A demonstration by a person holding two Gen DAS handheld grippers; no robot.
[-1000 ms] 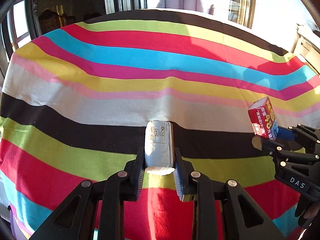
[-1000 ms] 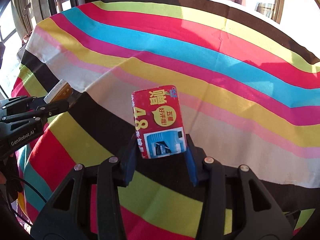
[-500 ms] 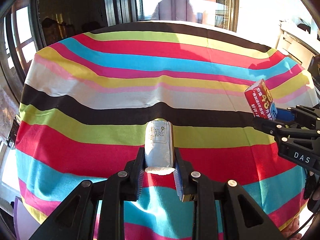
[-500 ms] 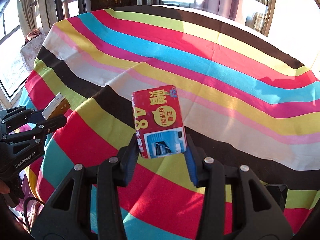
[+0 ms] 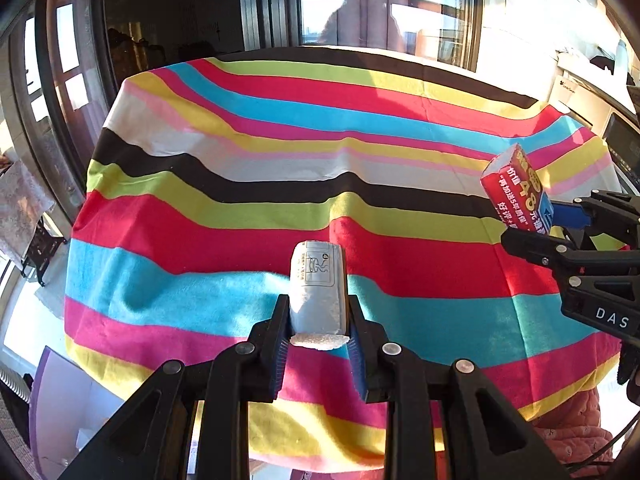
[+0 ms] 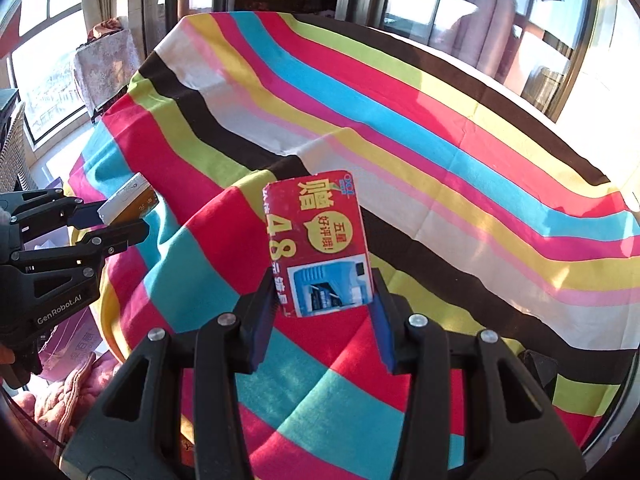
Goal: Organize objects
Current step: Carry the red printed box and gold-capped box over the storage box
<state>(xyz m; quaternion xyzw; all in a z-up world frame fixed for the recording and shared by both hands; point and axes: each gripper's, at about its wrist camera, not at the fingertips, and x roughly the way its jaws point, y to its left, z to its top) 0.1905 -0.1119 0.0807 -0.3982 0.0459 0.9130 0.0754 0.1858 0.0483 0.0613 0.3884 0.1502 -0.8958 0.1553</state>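
- Between the fingers of the left claw [image 5: 318, 330], a pale grey packet [image 5: 318, 292] sits clamped, its far end sticking out ahead of the tips, above the striped cloth [image 5: 240, 184].
- Off to that claw's right, the right claw [image 6: 322, 308] is clamped on a red packet [image 6: 320, 240], which tilts up past its tips.
- Beyond both claws stand windows [image 5: 432, 12].

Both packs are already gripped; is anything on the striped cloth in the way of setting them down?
Nothing visible. The striped cloth lies bare ahead of the white tissue pack in the left gripper and the red tissue pack in the right gripper.
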